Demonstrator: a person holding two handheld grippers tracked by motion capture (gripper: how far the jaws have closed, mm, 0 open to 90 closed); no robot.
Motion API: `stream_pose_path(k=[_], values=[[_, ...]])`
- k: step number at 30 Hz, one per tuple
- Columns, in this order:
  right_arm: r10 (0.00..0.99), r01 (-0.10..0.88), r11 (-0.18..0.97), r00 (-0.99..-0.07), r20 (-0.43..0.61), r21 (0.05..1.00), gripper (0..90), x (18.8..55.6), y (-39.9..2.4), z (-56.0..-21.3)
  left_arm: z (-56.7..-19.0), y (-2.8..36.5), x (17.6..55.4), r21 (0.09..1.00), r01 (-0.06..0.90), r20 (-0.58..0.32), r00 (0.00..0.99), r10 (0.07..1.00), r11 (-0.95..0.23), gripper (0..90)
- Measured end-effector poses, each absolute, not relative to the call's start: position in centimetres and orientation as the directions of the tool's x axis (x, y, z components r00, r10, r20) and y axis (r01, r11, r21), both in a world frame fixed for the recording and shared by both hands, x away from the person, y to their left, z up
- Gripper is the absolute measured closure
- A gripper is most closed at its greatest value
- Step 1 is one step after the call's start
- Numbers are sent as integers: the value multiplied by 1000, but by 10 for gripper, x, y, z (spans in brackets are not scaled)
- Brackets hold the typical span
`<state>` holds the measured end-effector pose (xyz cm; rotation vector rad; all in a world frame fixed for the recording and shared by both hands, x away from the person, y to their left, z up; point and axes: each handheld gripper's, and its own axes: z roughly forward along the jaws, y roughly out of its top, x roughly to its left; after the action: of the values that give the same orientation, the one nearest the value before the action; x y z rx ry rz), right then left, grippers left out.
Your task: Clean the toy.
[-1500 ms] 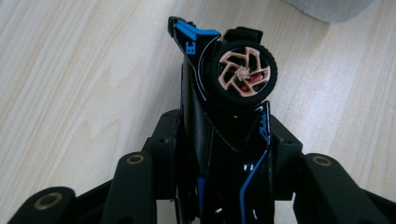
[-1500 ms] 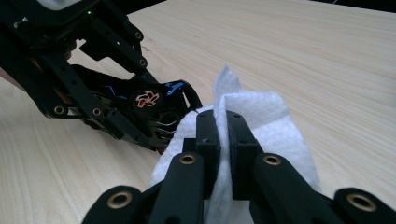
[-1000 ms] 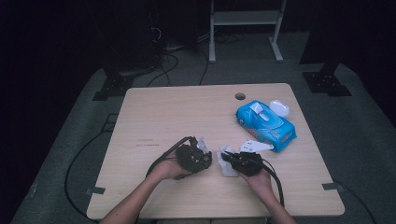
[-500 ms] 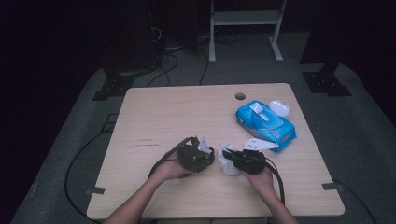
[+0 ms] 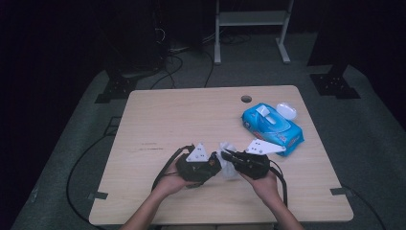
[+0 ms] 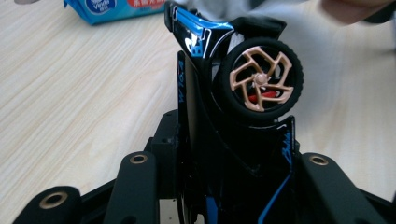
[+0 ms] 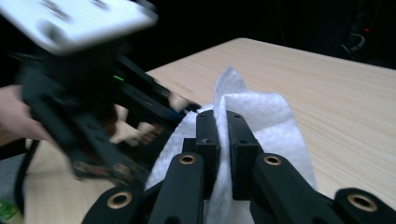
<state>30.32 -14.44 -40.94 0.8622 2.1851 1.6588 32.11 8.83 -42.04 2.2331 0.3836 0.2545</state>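
A black and blue toy car with a bronze-spoked wheel stands nose-up between the jaws of my left gripper, which is shut on its body. My right gripper is shut on a white wipe, pinched in a fold between its pads. In the high view the left gripper and the right gripper meet tip to tip near the table's front, and the wipe bunches between them. The wipe touches the car's upper end.
A blue pack of wipes lies at the right of the wooden table, with a small white lid beside it. A cable hole sits near the far edge. Cables trail off the front.
The right gripper has lifted a little with the wipe and come closer to the car. The left gripper has shifted slightly across the table. Both grips are unchanged.
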Motion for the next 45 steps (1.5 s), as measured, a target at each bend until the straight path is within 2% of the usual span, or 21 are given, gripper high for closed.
stream_pose_path(k=[3, 6, 10, 17, 19, 26, 35, 40, 43, 45], values=[[611, 321, 154, -775, 165, 935, 846, 305, -146, -414, -420, 90, 321, 773, 175, 70, 931, 358, -609, 573], [578, 288, 146, -801, 154, 946, 846, 300, -137, -405, -421, 88, 321, 779, 179, 64, 931, 361, -601, 573], [554, 222, 180, -828, 88, 958, 845, 294, -124, -394, -416, 91, 319, 797, 167, 64, 932, 357, -581, 572], [629, 291, 171, -768, 123, 941, 846, 305, -145, -409, -413, 94, 321, 811, 170, 59, 928, 368, -560, 573], [625, 301, 159, -768, 140, 940, 847, 305, -144, -411, -414, 93, 321, 809, 168, 66, 927, 369, -564, 573], [587, 243, 132, -800, 122, 961, 847, 298, -135, -393, -411, 93, 321, 835, 169, 45, 927, 372, -523, 573], [599, 275, 134, -788, 144, 952, 847, 302, -140, -399, -412, 95, 321, 834, 170, 40, 930, 365, -525, 573], [562, 227, 122, -818, 121, 966, 847, 295, -133, -387, -408, 95, 319, 851, 165, 34, 930, 366, -498, 573], [588, 238, 131, -800, 118, 962, 846, 300, -140, -392, -407, 98, 319, 849, 161, 43, 928, 369, -503, 573], [611, 287, 133, -777, 149, 949, 846, 303, -147, -400, -408, 99, 319, 851, 166, 37, 927, 372, -498, 573]])
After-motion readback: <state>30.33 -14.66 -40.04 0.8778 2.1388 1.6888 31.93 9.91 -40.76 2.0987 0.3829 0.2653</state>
